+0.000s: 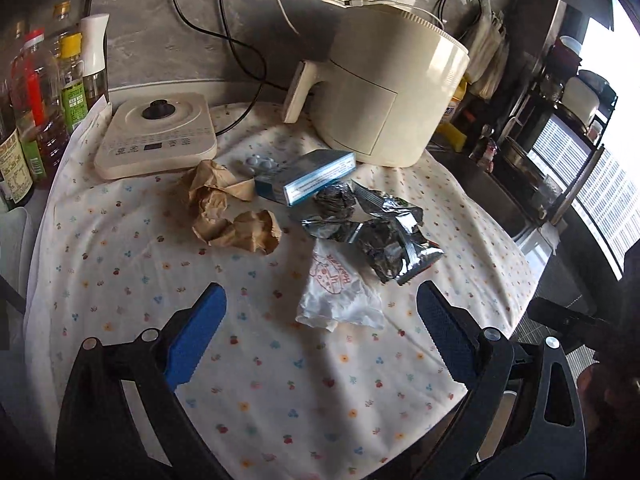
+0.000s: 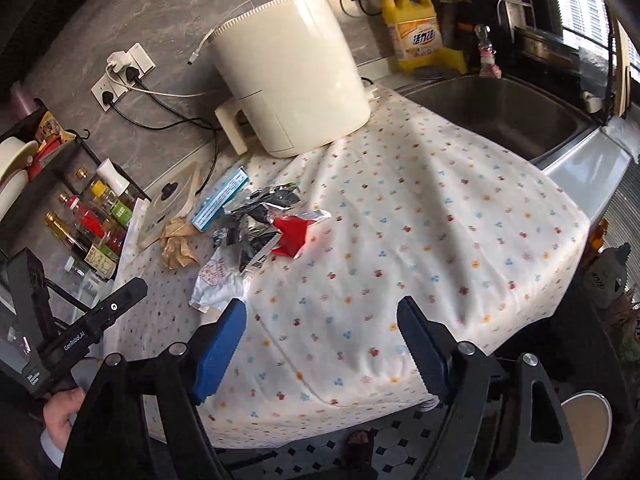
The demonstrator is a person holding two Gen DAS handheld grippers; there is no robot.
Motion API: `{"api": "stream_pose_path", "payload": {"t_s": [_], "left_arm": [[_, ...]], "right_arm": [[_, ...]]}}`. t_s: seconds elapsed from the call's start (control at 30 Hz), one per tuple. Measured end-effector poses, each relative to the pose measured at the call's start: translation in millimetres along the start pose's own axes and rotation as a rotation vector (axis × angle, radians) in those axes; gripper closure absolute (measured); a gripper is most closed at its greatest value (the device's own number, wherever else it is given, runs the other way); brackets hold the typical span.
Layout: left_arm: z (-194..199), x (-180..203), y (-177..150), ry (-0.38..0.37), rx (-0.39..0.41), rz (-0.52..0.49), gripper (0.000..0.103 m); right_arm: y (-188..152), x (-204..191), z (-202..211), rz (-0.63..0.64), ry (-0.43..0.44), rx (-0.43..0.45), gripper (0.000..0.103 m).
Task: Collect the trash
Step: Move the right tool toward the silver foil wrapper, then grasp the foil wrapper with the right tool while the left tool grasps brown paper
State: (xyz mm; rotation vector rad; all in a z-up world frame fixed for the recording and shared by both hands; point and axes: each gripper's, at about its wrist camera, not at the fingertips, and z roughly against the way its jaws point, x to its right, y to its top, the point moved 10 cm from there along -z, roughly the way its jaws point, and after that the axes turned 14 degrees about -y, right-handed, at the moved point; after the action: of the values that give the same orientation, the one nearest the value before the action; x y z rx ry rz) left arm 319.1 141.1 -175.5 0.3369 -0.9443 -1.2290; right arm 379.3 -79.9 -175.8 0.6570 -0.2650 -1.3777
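Crumpled brown paper (image 1: 234,210) — foil wrapper (image 1: 376,236) — white bag (image 1: 340,296).

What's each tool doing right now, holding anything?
Left tool: open, empty, above the white wrapper.
Right tool: open, empty, over the floral cloth.

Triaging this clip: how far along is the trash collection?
Done: nothing visibly collected. In hand: nothing; left gripper and right gripper are both open above the tablecloth. Left: crumpled brown paper, foil wrappers, white plastic bag, blue box and pill blister all lie on the cloth. No bin in view.
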Motion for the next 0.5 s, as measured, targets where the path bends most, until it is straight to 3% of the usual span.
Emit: {"api": "stream_pose_path", "payload": {"t_s": [0.37,0.43,0.5], "left_arm": [[-17.0,-77.1,25.3,0.013,-0.040,0.038,0.019],[-23.1,-84.4,28.4,0.007,-0.043,0.049,0.021],[-29.1,-88.9,31.4,0.003,-0.044,0.053,0.021]], "right_arm": [[10.1,-64.0,-88.5,-0.128,0.068,-0.133,0.048],[13.4,-66.7,-97.2,-0.146,0.078,-0.146,0.058],[13.9,-68.9,-106.7,-0.163,0.085,-0.171,0.084]]}}
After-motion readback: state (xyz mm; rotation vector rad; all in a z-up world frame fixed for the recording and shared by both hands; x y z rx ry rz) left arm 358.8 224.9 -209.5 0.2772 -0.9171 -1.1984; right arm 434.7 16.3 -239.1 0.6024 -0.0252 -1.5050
